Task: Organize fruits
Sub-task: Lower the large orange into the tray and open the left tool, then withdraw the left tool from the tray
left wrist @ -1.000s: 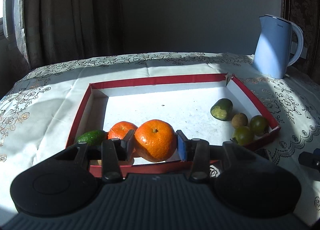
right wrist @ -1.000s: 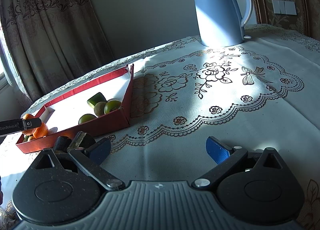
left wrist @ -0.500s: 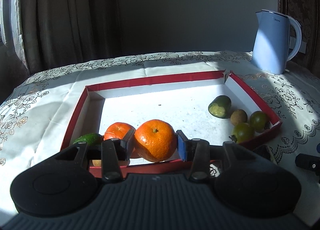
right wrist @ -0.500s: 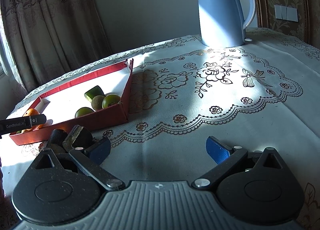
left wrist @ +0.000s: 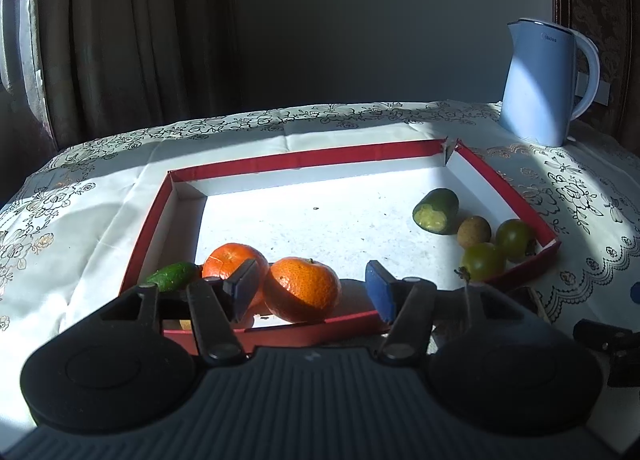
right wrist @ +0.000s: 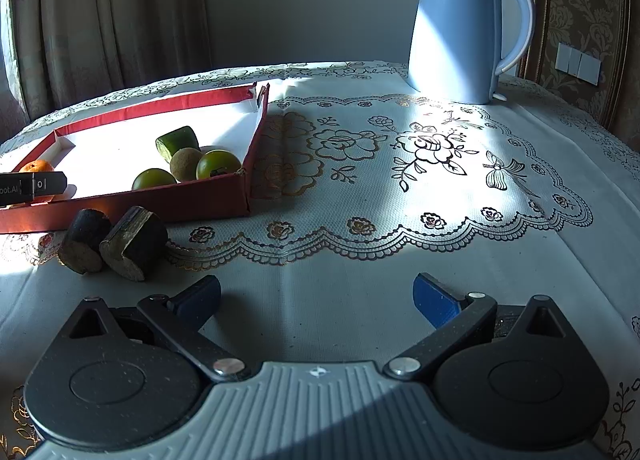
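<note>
Two tangerines (left wrist: pixel 302 288) in red tray (left wrist: pixel 304 155) — left tool (left wrist: pixel 312 290) just spread, right tool (right wrist: pixel 316 302) spread.

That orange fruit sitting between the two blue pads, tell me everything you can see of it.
The front tangerine is round, bright orange with dimpled peel and a small green stem nub on top. It sits in the red tray, at the near wall, beside a second tangerine. The left gripper has just been opening; the tangerine lies between the pads, the right one clearly apart.
</note>
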Demonstrator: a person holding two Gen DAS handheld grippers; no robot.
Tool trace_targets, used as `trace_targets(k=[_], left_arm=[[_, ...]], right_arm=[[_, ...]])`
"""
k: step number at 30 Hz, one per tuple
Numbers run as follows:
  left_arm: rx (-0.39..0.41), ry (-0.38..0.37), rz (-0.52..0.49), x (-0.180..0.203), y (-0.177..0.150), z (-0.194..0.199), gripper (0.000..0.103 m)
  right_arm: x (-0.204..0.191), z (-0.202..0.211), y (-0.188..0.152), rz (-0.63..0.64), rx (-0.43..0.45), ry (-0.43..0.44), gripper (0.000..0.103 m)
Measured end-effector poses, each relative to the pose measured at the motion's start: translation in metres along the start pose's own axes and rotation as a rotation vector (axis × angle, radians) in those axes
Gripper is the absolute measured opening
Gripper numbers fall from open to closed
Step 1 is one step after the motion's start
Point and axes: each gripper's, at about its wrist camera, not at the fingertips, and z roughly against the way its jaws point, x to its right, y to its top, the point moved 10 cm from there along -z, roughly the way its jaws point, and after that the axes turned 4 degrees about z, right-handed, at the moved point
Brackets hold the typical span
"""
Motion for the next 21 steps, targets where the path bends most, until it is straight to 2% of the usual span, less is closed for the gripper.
trace_targets(k=[2, 9, 11, 15, 21], left_arm=[[0.004, 0.015, -0.008, 0.0, 0.0, 0.0, 0.07], [0.009, 0.042, 0.009, -0.007, 0.001, 0.003, 0.074], [0.018, 0.052, 0.003, -0.008, 0.001, 0.007, 0.081], [0.038, 0.058, 0.0, -0.01, 0.002, 0.021, 0.086], [0.059, 0.077, 0.008, -0.022, -0.005, 0.046, 0.103]], right_arm=[[0.001, 0.0, 0.0, -0.003, 0.001, 0.003, 0.103], [0.001, 0.0, 0.0, -0.003, 0.001, 0.003, 0.103], [0.001, 0.0, 0.0, -0.003, 0.001, 0.003, 0.103], [0.001, 0.0, 0.001, -0.005, 0.002, 0.004, 0.103], [0.001, 0.0, 0.001, -0.006, 0.002, 0.005, 0.103]])
